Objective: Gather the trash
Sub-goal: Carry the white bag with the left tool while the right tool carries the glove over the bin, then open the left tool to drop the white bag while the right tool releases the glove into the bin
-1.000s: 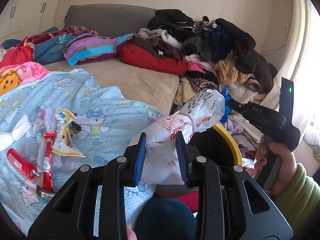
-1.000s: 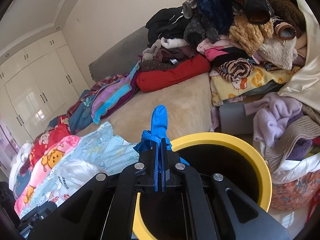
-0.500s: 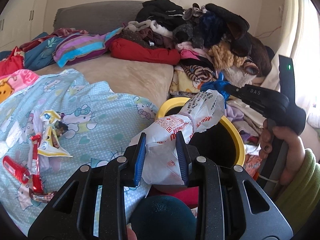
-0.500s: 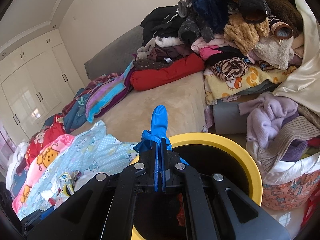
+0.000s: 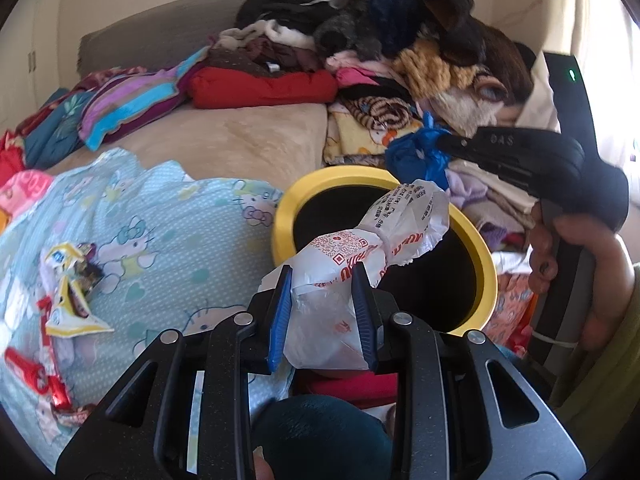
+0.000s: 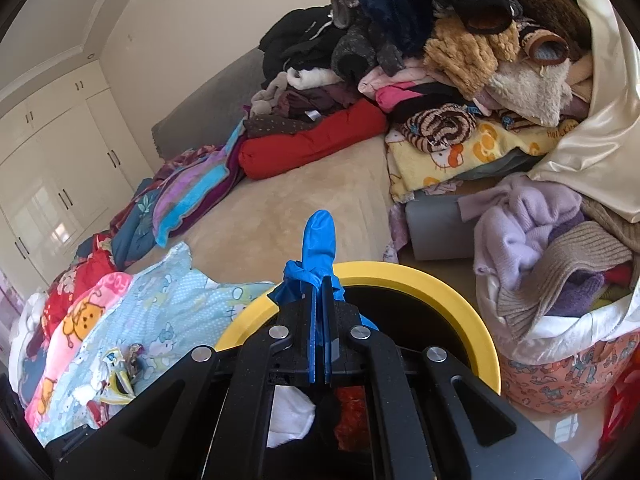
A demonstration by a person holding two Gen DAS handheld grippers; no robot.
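Note:
My left gripper (image 5: 322,280) is shut on a crumpled white wrapper with red print (image 5: 360,256), held over the near rim of a yellow-rimmed black bin (image 5: 486,268). My right gripper (image 6: 320,280) is shut on a blue plastic scrap (image 6: 318,240), above the bin's left rim (image 6: 452,280). In the left wrist view the right gripper (image 5: 444,140) holds the blue scrap (image 5: 416,152) beyond the bin's far rim. White and red trash lies inside the bin (image 6: 292,412). More wrappers (image 5: 68,292) lie on the light blue Hello Kitty sheet (image 5: 160,216).
A high pile of clothes (image 6: 440,40) stands behind the bin. A basket of knitwear (image 6: 560,344) stands right of the bin. A red tube (image 5: 24,364) lies at the sheet's left edge. White wardrobe doors (image 6: 52,160) stand far left.
Both grippers have moved toward the bin; it now shows larger and its opening lies under the white wrapper. Both holds are unchanged.

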